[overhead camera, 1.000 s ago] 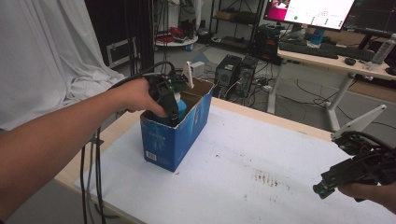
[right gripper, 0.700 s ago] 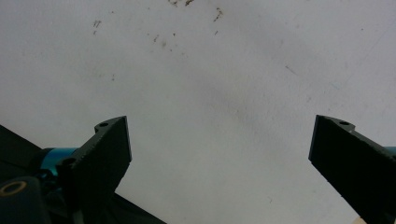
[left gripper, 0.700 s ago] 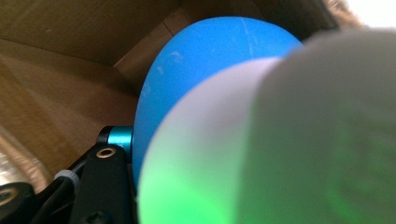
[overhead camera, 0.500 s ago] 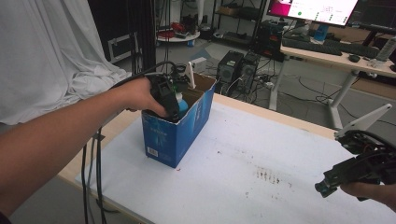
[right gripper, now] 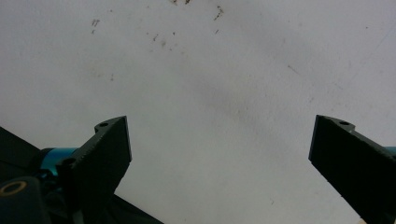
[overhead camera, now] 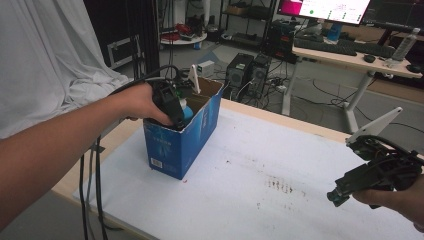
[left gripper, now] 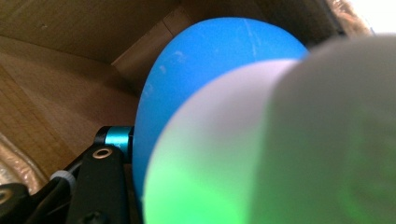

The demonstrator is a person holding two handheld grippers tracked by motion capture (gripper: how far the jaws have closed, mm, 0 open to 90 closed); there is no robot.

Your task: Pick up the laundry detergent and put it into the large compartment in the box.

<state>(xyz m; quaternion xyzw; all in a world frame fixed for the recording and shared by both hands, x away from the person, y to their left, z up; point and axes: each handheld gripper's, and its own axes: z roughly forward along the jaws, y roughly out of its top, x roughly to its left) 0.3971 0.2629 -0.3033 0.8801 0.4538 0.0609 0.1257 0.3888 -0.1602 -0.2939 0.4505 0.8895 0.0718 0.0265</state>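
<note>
Workshop bkgd: white sheet hung at 9 o'clock, PC towers (overhead camera: pixel 245 75) on the floor at 12, a desk w/ monitor (overhead camera: pixel 325 9) and keyboard at 1–2 o'clock. My table (overhead camera: pixel 260 200) has a white top w/ a patch of small brown specks (overhead camera: pixel 280 185) near centre. Blue cardboard box (overhead camera: pixel 182 135) stands upright at roughly 10 o'clock on the table, top flaps open. My left hand (overhead camera: pixel 135 102) has the left tongs (overhead camera: pixel 175 112) dipped into the box mouth, cable trailing off the table edge at 8 o'clock. In the left gripper view I'm looking inside the box: brown cardboard walls, a blue ball (left gripper: pixel 210 79) close up, and a blurred white-to-green rounded thing (left gripper: pixel 280 158) right against the lens in front of it. One black jaw shows at 7 o'clock beside the blue ball; other jaw hidden, so I can't tell if the left tongs are gripping or not. Right tongs (overhead camera: pixel 350 187) sit at 4 o'clock, well apart from the box, held in my right hand (overhead camera: pixel 395 200) just above the table. Right gripper view: jaws spread wide, nothing betw. them, plain speckled tabletop beyond.
</note>
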